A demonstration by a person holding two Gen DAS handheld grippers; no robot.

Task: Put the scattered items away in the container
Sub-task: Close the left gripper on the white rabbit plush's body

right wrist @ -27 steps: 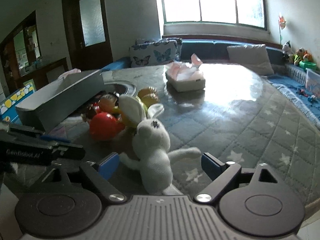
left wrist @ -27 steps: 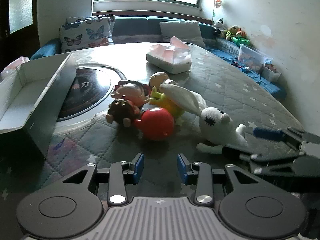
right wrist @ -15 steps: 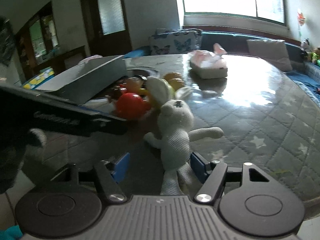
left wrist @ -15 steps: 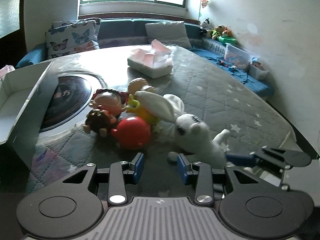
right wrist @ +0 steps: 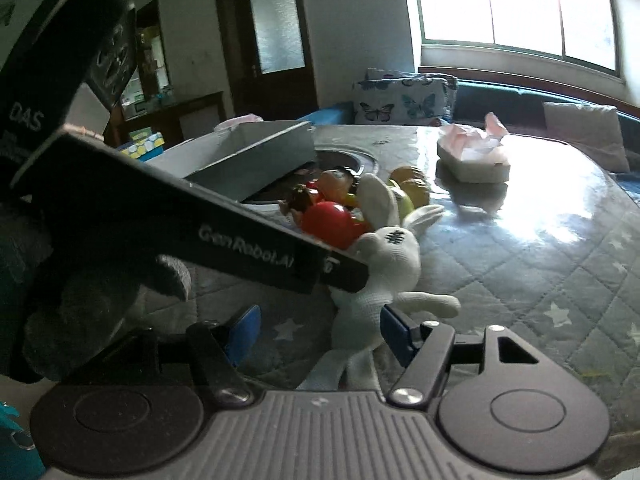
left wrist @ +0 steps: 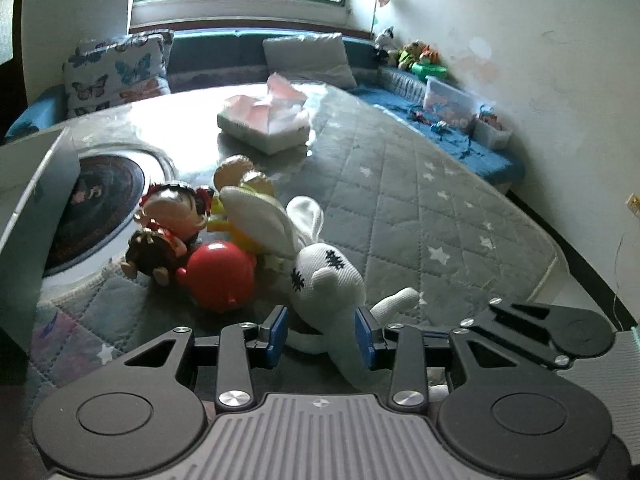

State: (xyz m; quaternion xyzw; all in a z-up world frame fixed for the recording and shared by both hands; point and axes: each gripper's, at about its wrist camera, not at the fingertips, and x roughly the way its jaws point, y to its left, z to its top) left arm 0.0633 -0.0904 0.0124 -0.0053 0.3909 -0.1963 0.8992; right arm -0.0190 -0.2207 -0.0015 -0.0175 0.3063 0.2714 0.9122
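White knit rabbit (left wrist: 326,280) is the landmark for both views.

Left wrist view: the rabbit lies on the quilted tabletop (left wrist: 420,208), head away from the camera, body running back toward it, so its long axis is roughly in line with the fingers. Left claw (left wrist: 322,336) straddles the body, one blue pad on each side. Pads look touching or nearly so; I cannot tell if they grip or are only closing in. Left of the rabbit's head, touching it: red round toy (left wrist: 220,276), then two dolls (left wrist: 168,224) beyond. Grey container (left wrist: 36,200) sits farther left, well apart. Tissue box (left wrist: 266,124) lies beyond the rabbit. Right claw (left wrist: 424,334) reaches in from the rabbit's right, just beside its outstretched arm.

Right wrist view: right claw (right wrist: 320,332) is spread wide. Rabbit (right wrist: 384,272) legs lie between the pads, nearer the right-hand pad; no squeeze visible. Left tool body crosses above, tip at the rabbit's head. Container (right wrist: 256,160) stands beyond the rabbit to the left.

Judgement: left claw is nearer to a usable hold; the carry goes leftward.
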